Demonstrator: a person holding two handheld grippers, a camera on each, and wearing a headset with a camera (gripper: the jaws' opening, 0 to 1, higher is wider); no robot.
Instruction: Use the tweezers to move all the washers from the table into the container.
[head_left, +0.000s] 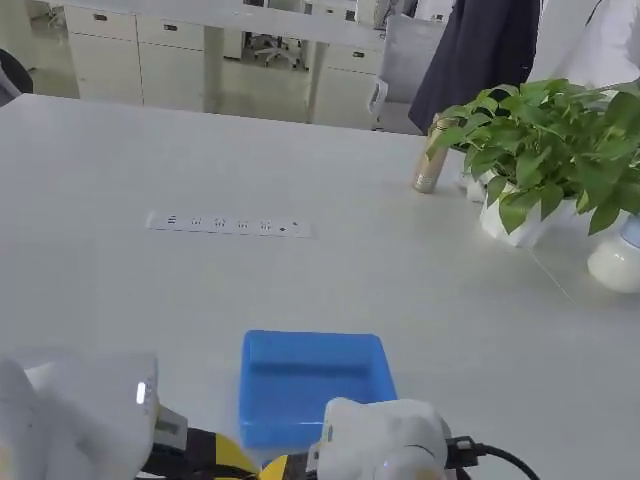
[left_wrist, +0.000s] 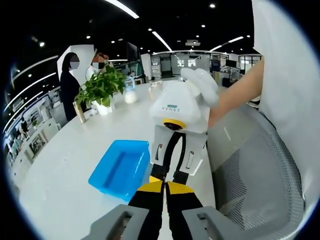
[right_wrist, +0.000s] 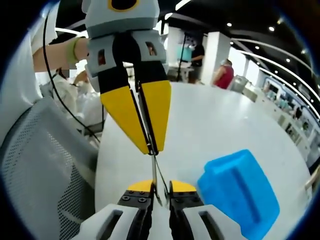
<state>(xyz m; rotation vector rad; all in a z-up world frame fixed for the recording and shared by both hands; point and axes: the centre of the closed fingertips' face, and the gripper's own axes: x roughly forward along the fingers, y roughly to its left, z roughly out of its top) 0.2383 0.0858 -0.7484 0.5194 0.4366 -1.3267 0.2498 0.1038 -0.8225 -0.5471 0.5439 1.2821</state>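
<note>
First, from the head view, the blue container (head_left: 312, 385) sits on the tabletop (head_left: 420, 290), nearer than a power strip (head_left: 228, 224). From the left gripper view, the left claw (left_wrist: 165, 186) is pressed together, meeting the right claw (left_wrist: 168, 176) tip to tip. From the right gripper view, both claws pinch the thin tweezers (right_wrist: 153, 167), near the container.
</note>
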